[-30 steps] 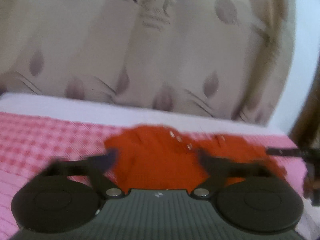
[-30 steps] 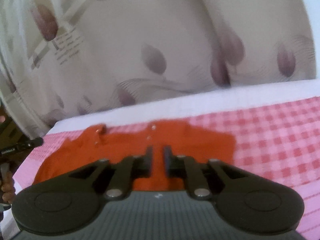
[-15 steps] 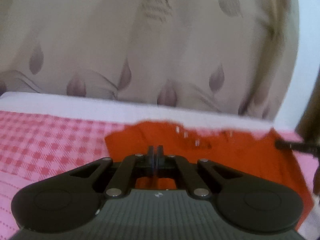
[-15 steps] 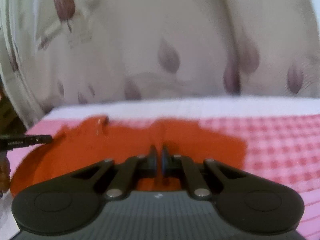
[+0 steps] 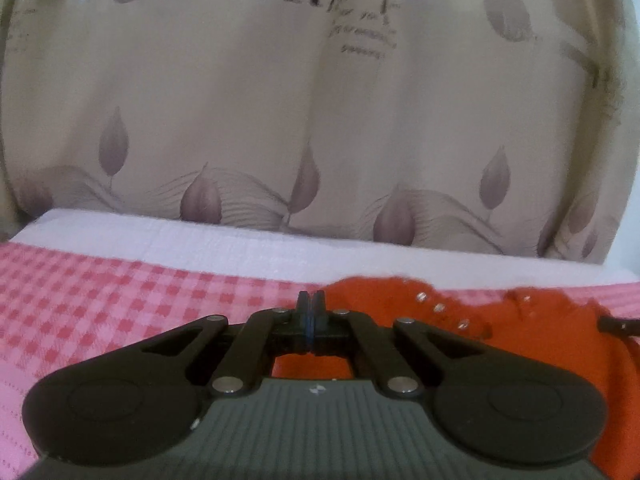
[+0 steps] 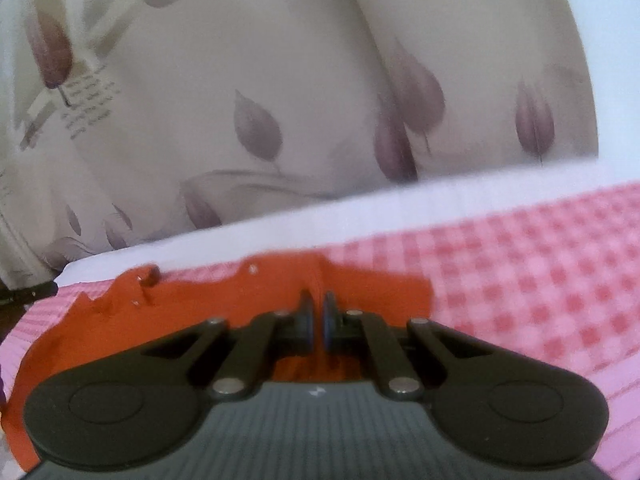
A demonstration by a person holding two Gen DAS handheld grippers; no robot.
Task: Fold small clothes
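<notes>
A small orange garment [image 5: 532, 344] with silver snaps lies on the pink checked cloth [image 5: 100, 300]. My left gripper [image 5: 310, 300] is shut at the garment's left edge, where the fabric rises to its tips and shows under the linkage. In the right wrist view the garment [image 6: 192, 320] spreads to the left. My right gripper [image 6: 318, 304] is shut on a raised ridge of that fabric, near the garment's right edge. The other gripper's dark tip shows at the far right [image 5: 620, 324] of the left view and at the far left [image 6: 28, 296] of the right view.
A white band [image 5: 240, 240] borders the checked cloth at the back. Close behind it hangs a beige curtain [image 5: 240, 120] with purple leaf prints. The checked cloth [image 6: 540, 280] stretches on to the right of the garment.
Both grippers' jaws came together on the garment, the left from wide open. The left gripper now sits at the garment's left edge instead of its middle. The fabric has bunched at the right gripper.
</notes>
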